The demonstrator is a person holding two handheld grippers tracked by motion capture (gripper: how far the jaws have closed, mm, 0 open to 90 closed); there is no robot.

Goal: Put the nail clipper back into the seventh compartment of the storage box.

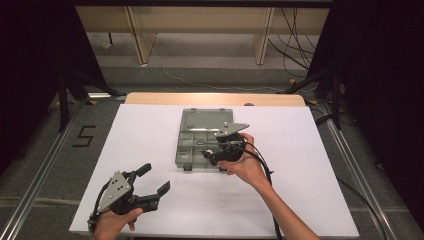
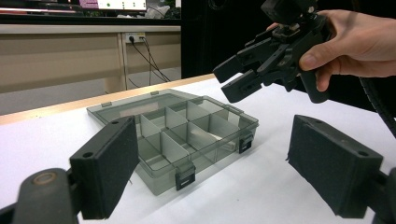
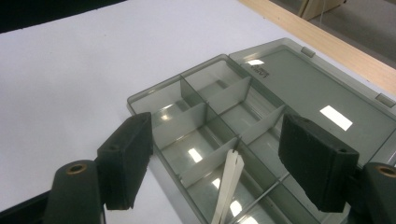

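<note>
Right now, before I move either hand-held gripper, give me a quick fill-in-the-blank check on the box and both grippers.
1. The grey compartment box lies on the white table with its lid ____.
2. The right hand-held gripper hovers over the box with its jaws ____.
3. The pale strip lies inside a ____ of the box.
4. The left hand-held gripper, jaws open, holds ____.

Missing words: open; open; compartment; nothing

Beyond your white table top (image 1: 150,150) stands a wooden bench (image 1: 200,20); cables (image 1: 295,45) trail across the grey floor (image 1: 215,75) beside it.
</note>
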